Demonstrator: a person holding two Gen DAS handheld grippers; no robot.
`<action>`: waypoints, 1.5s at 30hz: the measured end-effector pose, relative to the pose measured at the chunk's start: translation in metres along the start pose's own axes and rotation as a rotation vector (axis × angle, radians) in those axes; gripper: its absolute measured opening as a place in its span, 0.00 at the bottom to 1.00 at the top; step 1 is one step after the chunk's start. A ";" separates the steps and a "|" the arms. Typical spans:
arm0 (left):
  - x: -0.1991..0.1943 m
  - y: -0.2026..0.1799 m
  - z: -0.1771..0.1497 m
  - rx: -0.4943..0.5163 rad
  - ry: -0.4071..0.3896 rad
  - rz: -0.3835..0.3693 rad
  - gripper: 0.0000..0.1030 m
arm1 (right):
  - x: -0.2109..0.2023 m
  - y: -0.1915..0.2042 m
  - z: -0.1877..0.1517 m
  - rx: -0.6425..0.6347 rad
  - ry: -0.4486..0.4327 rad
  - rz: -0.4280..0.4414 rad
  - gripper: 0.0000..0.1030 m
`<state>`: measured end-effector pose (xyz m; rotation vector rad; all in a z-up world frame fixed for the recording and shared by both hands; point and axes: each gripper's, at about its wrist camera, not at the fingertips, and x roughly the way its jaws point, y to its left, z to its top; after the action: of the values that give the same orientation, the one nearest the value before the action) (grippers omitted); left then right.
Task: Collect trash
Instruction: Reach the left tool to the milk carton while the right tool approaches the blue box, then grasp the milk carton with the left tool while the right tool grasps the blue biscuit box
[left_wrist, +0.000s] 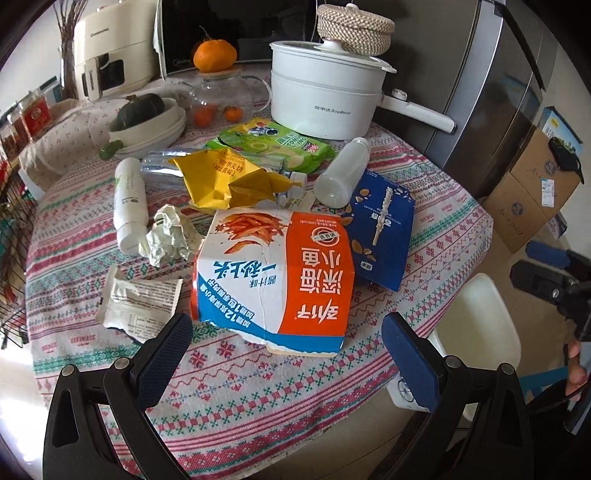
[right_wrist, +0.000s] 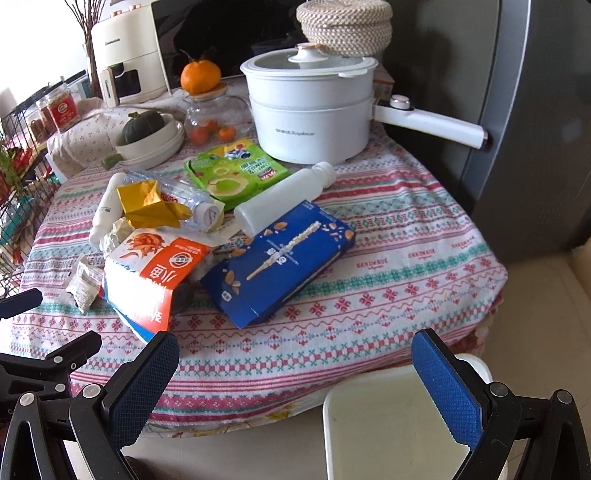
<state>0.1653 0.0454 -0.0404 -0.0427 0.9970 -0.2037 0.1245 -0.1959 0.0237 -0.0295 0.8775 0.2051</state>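
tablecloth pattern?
Tablecloth: white with pink, red and teal cross-stitch bands. Clearest in the right wrist view.

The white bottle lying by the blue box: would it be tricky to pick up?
The white bottle lies on its side, so a nudge would likely roll it. It looks empty, probably light. Its smooth round plastic might slip between the fingers.

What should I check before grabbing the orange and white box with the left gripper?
1. Left gripper open: ok.
2. Orange and white snack box lined up between the fingers: ok.
3. Box free of load: not ok, the blue box leans on it.
4. Right gripper open and empty: ok.
5. White bin beside the table: ok.
6. Bin empty: cannot tell.
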 end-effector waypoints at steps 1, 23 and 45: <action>0.005 0.006 0.005 -0.017 0.013 -0.024 0.99 | 0.007 -0.002 0.002 0.005 0.012 0.013 1.00; 0.088 0.112 0.024 -0.428 0.140 -0.355 0.78 | 0.086 -0.045 0.005 0.157 0.217 0.160 1.00; -0.026 0.041 0.025 -0.194 -0.097 -0.367 0.01 | 0.107 -0.051 0.005 0.224 0.252 0.174 1.00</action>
<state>0.1785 0.0888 -0.0106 -0.4108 0.9040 -0.4364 0.2045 -0.2278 -0.0585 0.2347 1.1515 0.2683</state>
